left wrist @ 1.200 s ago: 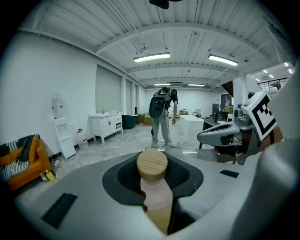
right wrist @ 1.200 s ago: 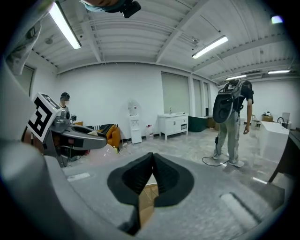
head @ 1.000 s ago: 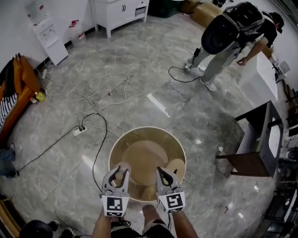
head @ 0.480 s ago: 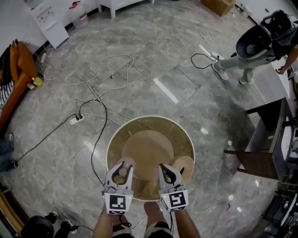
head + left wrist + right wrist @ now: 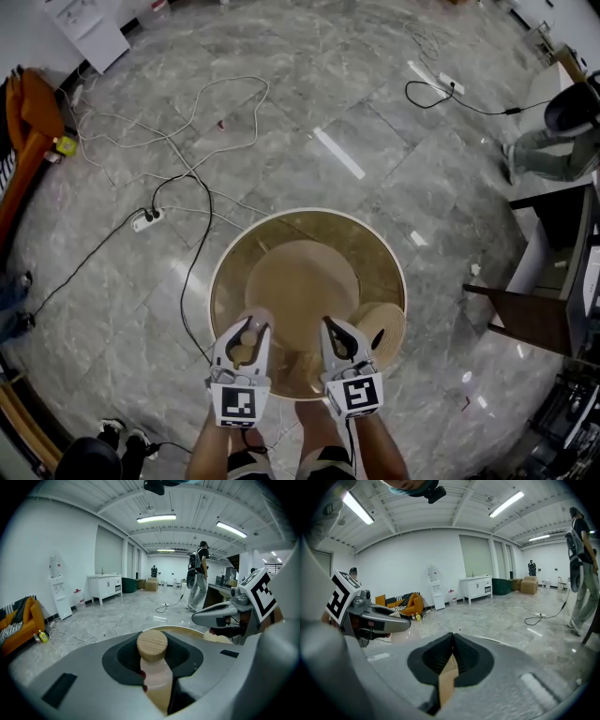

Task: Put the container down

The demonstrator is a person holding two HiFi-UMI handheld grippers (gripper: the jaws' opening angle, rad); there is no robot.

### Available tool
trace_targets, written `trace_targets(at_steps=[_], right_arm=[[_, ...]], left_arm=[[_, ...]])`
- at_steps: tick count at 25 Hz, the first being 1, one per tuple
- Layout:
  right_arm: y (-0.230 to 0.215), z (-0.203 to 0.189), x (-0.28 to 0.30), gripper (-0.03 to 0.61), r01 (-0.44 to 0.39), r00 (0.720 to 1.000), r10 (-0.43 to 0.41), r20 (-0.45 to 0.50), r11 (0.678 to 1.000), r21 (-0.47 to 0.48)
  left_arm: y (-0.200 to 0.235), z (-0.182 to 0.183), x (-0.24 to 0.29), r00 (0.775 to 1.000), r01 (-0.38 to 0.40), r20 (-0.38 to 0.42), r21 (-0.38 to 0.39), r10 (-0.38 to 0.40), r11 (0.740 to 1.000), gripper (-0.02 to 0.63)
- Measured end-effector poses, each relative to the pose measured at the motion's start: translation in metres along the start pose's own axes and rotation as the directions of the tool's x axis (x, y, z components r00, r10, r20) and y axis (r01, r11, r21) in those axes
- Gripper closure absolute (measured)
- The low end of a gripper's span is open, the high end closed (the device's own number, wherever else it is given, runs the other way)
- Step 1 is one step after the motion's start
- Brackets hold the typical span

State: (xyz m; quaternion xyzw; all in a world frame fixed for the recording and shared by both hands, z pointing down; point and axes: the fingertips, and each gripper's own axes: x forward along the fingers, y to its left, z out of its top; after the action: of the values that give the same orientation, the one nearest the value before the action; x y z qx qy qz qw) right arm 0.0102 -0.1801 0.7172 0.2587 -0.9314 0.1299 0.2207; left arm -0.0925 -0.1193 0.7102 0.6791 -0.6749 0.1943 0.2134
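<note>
The container [image 5: 152, 667], a pale translucent bottle with a round wooden cap, sits between the jaws of the left gripper [image 5: 250, 328], which are closed on its body just below the cap. In the head view its cap faces up, and it hangs over the near left part of the round worktop [image 5: 281, 217]. Whether its base touches the surface cannot be told.

The right gripper [image 5: 331, 326] is just beside it to the right, also over the near edge of the worktop. Its jaws are pressed together with nothing between them. The two grippers stand side by side, apart, both pointing to the far side.

The worktop has a pale rim and a see-through top, with a wide tan disc showing beneath its middle. A smaller tan round thing [image 5: 384, 323] lies at its near right edge.

On the grey marble floor [image 5: 309, 103], cables [image 5: 187, 159] trail to the far left past a power strip [image 5: 143, 221]. An orange sofa [image 5: 23, 141] stands at the left edge. A person [image 5: 562, 141] stands at the far right.
</note>
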Motion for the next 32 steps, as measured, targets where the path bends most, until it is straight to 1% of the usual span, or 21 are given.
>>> trace_targets(at_steps=[3, 4, 6, 7, 9, 11, 13, 14, 16, 22, 25, 28, 32], right_arm=[[0.001, -0.018, 0.014, 0.578, 0.001, 1.0, -0.001, -0.012, 1.0, 0.003], [0.0, -0.021, 0.02, 0.578, 0.0, 1.0, 0.0, -0.007, 1.0, 0.004], [-0.001, -0.028, 0.028, 0.578, -0.005, 1.0, 0.006, -0.012, 1.0, 0.01], [-0.002, -0.033, 0.032, 0.578, -0.008, 1.0, 0.008, -0.017, 1.0, 0.013], [-0.005, -0.042, 0.041, 0.578, -0.01, 1.0, 0.01, -0.023, 1.0, 0.019], [-0.007, -0.05, 0.05, 0.578, -0.013, 1.0, 0.014, -0.025, 1.0, 0.02], [-0.008, -0.059, 0.059, 0.578, -0.018, 1.0, 0.018, -0.023, 1.0, 0.017], [-0.009, -0.064, 0.063, 0.578, -0.02, 1.0, 0.02, -0.022, 1.0, 0.018], [-0.011, -0.072, 0.071, 0.578, -0.024, 0.999, 0.025, -0.03, 1.0, 0.02], [-0.017, -0.098, 0.092, 0.578, -0.023, 0.999, 0.025, -0.036, 0.999, 0.037], [-0.019, -0.109, 0.101, 0.578, -0.032, 0.999, 0.034, -0.039, 0.999, 0.039], [-0.02, -0.12, 0.108, 0.578, -0.037, 0.998, 0.039, -0.047, 0.998, 0.05], [-0.02, -0.129, 0.117, 0.578, -0.046, 0.998, 0.049, -0.048, 0.997, 0.061]], left_arm=[[0.006, -0.021, 0.014, 1.0, 0.012, -0.004, 0.043, -0.012, 0.999, 0.489], [0.008, -0.026, 0.019, 1.0, 0.013, -0.008, 0.038, -0.013, 0.999, 0.488], [0.008, -0.036, 0.029, 1.0, 0.005, -0.022, -0.01, -0.006, 1.0, 0.489], [0.008, -0.042, 0.034, 1.0, 0.004, -0.026, -0.021, -0.004, 1.0, 0.489], [0.01, -0.052, 0.045, 0.999, 0.011, -0.032, 0.003, -0.01, 1.0, 0.488], [0.012, -0.062, 0.056, 0.999, 0.025, -0.035, 0.047, -0.023, 0.999, 0.489], [0.014, -0.07, 0.065, 0.999, 0.031, -0.035, 0.059, -0.029, 0.998, 0.488], [0.015, -0.073, 0.07, 0.999, 0.03, -0.036, 0.05, -0.028, 0.998, 0.489], [0.017, -0.078, 0.079, 0.999, 0.019, -0.044, 0.006, -0.019, 1.0, 0.488], [0.018, -0.102, 0.102, 0.999, 0.007, -0.053, -0.044, -0.01, 0.999, 0.488], [0.018, -0.115, 0.112, 0.998, 0.008, -0.058, -0.048, -0.011, 0.999, 0.488], [0.017, -0.127, 0.122, 0.997, 0.011, -0.076, -0.029, -0.014, 1.0, 0.488], [0.018, -0.137, 0.131, 0.997, 0.006, -0.079, -0.028, -0.008, 1.0, 0.488]])
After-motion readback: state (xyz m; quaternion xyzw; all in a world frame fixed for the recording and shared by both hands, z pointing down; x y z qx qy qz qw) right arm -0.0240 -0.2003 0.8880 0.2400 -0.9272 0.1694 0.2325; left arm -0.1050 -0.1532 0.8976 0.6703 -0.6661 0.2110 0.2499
